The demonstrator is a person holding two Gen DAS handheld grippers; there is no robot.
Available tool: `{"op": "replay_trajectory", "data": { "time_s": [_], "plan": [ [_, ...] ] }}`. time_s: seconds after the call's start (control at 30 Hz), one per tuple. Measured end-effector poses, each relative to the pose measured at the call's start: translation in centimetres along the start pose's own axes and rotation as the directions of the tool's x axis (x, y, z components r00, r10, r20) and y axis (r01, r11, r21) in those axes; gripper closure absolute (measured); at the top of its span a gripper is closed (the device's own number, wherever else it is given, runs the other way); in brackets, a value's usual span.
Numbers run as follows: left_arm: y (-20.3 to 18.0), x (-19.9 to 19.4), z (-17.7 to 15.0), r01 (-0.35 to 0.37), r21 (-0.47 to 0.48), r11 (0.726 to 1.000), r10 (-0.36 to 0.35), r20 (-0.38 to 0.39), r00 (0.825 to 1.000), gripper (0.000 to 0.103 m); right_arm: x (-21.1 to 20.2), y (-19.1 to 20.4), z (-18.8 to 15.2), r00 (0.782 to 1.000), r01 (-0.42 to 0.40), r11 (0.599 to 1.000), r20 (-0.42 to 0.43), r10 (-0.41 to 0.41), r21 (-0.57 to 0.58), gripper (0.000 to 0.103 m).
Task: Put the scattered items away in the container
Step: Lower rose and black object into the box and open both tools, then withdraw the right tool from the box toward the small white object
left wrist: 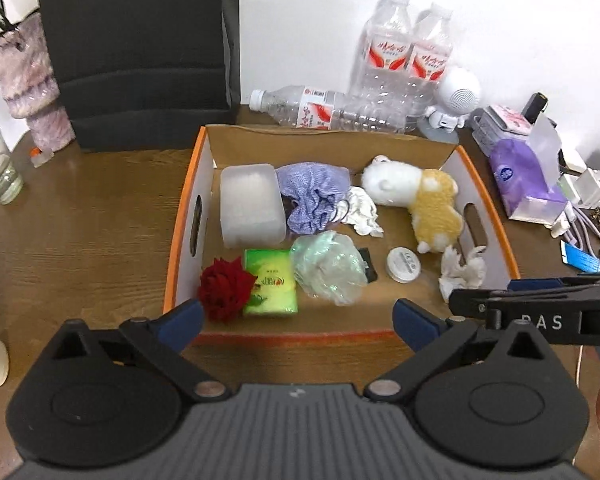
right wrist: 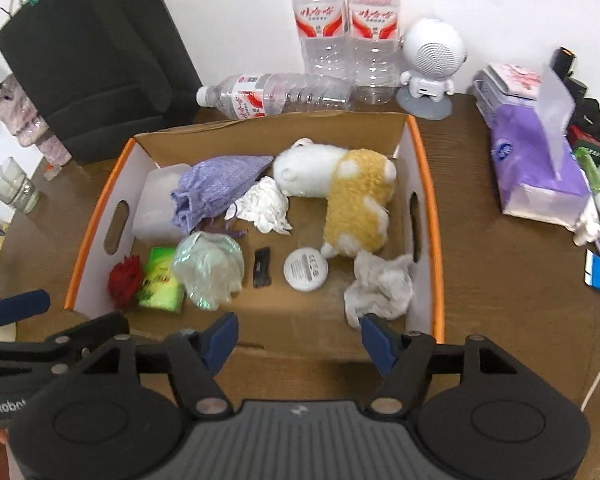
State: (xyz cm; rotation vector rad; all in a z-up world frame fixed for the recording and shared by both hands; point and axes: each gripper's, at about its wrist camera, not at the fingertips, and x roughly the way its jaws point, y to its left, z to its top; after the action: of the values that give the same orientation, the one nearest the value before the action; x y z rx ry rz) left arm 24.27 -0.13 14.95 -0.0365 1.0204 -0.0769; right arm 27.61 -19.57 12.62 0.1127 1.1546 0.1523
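A: What is the state of each tool?

B: The left tool is spread wide with nothing between its blue pads. The right tool is parted less far and is likewise empty. Both are held above the near wall of the box, angled down into it.

A: Where are the task's things located?

B: They are seen inside the box. A rose lies in the near left corner, with a green tissue pack touching it and a crinkled film bag beside that. A crumpled tissue lies in the near right corner, just beyond the right tool's right pad. A round white lid and a small black clip lie between the bag and the tissue. A frosted plastic tub, a knitted purple pouch, a second tissue wad and a plush toy fill the far half.

A: Which relation governs the coming move?

B: It is judged that little remains to collect. A bottle lies on the counter behind the far wall, long axis parallel to that wall, cap to the left. Whether it counts as scattered cannot be told. Neither tool is clearly nearer; it would be reached across the box.

A: How would it handle?

B: Thin ribbed plastic is expected to flex and roll.
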Motion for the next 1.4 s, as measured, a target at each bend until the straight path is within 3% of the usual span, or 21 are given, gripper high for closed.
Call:
{"op": "replay_trajectory", "data": {
  "time_s": [0.1, 0.3, 0.43, 0.53, 0.67, 0.8, 0.87, 0.97, 1.03, 1.17, 1.23, 1.3, 1.4],
  "plan": [
    [-0.5, -1.7, -1.0, -0.006, 0.002, 1.000, 0.006, 0.028, 1.000, 0.000, -1.9, -0.4, -1.1, 1.000, 0.007, 1.000, 0.028, -0.007, -0.003, 0.034],
    [-1.2, -4.7, -4.2, 0.010, -0.001, 1.000, -0.010, 0.165, 0.986, 0.000, -4.8, -0.8, -4.1, 0.993, -0.050, 0.998, 0.109, 0.052, -0.022, 0.030],
    [-1.8, -5.2, -5.8, -0.028, 0.029, 0.999, 0.022, 0.182, 0.983, 0.000, -5.5, -1.3, -6.3, 0.987, -0.065, 0.998, 0.146, 0.066, -0.010, 0.029],
    [-1.7, -6.7, -7.7, -0.016, 0.018, 1.000, 0.011, 0.260, 0.966, 0.000, -6.3, -1.8, -8.2, 0.981, -0.075, 0.997, 0.179, 0.077, -0.014, 0.029],
    [-2.0, -8.7, -11.6, -0.038, 0.032, 0.999, 0.022, 0.405, 0.914, 0.000, -8.0, -2.1, -11.9, 0.956, -0.059, 0.997, 0.284, 0.073, -0.057, 0.028],
    [-2.7, -10.3, -15.5, -0.040, 0.054, 0.998, 0.008, 0.506, 0.863, 0.000, -9.7, -2.4, -16.0, 0.908, -0.080, 0.994, 0.405, 0.105, -0.078, 0.024],
    [-2.8, -11.1, -18.1, -0.041, 0.053, 0.998, 0.004, 0.564, 0.826, 0.000, -10.5, -2.6, -18.5, 0.876, -0.083, 0.991, 0.466, 0.122, -0.104, 0.021],
    [-2.7, -11.8, -23.5, -0.046, 0.038, 0.998, 0.009, 0.664, 0.747, 0.000, -11.2, -3.1, -22.6, 0.826, -0.084, 0.989, 0.547, 0.138, -0.123, 0.018],
    [-2.7, -11.9, -26.6, -0.068, 0.019, 0.997, 0.035, 0.703, 0.710, 0.000, -11.2, -3.6, -25.4, 0.796, -0.095, 0.988, 0.587, 0.149, -0.122, 0.015],
    [-2.4, -11.9, -30.9, -0.084, -0.041, 0.996, 0.088, 0.717, 0.691, 0.000, -10.1, -4.1, -30.0, 0.756, -0.071, 0.991, 0.642, 0.126, -0.110, 0.013],
    [-2.1, -12.0, -33.0, -0.059, -0.031, 0.998, 0.063, 0.737, 0.673, 0.000, -9.4, -3.8, -32.4, 0.738, -0.023, 0.993, 0.668, 0.095, -0.115, 0.013],
    [-1.9, -11.9, -35.0, -0.059, -0.020, 0.998, 0.054, 0.759, 0.649, 0.000, -8.9, -3.6, -35.0, 0.708, 0.003, 0.992, 0.701, 0.086, -0.125, 0.013],
    [-1.7, -11.8, -37.5, -0.058, -0.032, 0.998, 0.061, 0.767, 0.638, 0.000, -8.6, -3.4, -38.7, 0.658, 0.015, 0.998, 0.752, 0.034, -0.059, 0.013]
  ]
}}
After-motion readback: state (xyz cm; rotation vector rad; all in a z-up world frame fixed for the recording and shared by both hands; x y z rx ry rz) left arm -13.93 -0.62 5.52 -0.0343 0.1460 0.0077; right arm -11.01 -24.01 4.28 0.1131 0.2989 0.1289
